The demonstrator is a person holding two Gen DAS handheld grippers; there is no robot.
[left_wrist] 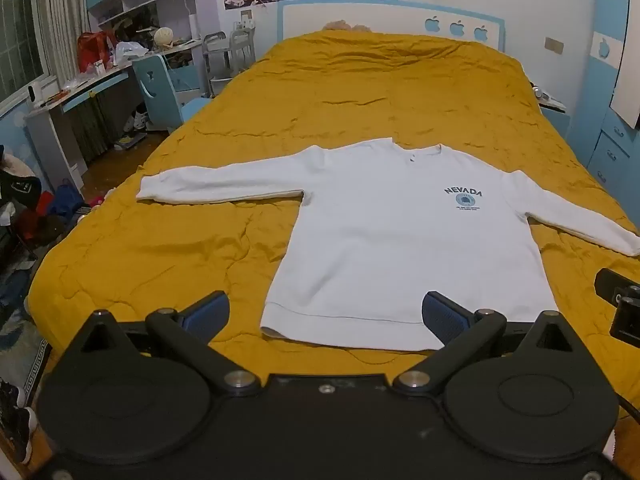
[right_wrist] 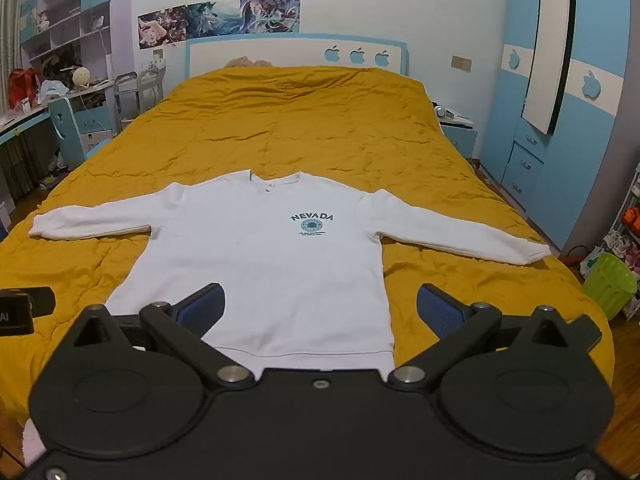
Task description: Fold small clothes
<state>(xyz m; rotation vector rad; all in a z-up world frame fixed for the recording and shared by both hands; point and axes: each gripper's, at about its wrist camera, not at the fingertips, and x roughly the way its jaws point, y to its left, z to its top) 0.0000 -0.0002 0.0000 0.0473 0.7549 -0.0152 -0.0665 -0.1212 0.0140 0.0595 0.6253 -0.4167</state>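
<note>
**Both grippers hovering over flat sweatshirt, nothing gripped yet**

The left gripper (left_wrist: 326, 314) and the right gripper (right_wrist: 320, 306) are both hanging above the near edge of the bed (right_wrist: 320, 128), jaws spread wide, nothing between the pads.

Risks, as judged from here:
- The yellow quilt (left_wrist: 160, 248) is lying loose and wrinkled under the garment; a low pinch at the hem (left_wrist: 344, 316) could be catching quilt along with fabric and dragging both.
- Grabbing only the top layer at the hem or a cuff would be separating front from back, giving a crooked fold.
- The right sleeve (right_wrist: 460, 236) is reaching close to the bed's side edge; a careless pull could be sliding its cuff off.
- Uneven lifting by the two grippers would be skewing the fold line.

Garment: a white long-sleeved sweatshirt (right_wrist: 260, 264) is lying face up and flat on the near half of the bed, hem nearest the grippers, collar pointing toward the headboard (right_wrist: 296, 54). Both sleeves are spreading outward, the left sleeve (left_wrist: 220, 186) nearly straight. A dark "NEVADA" print (right_wrist: 312, 224) is showing on the chest. Fabric looks thick, with a ribbed hem band.
</note>
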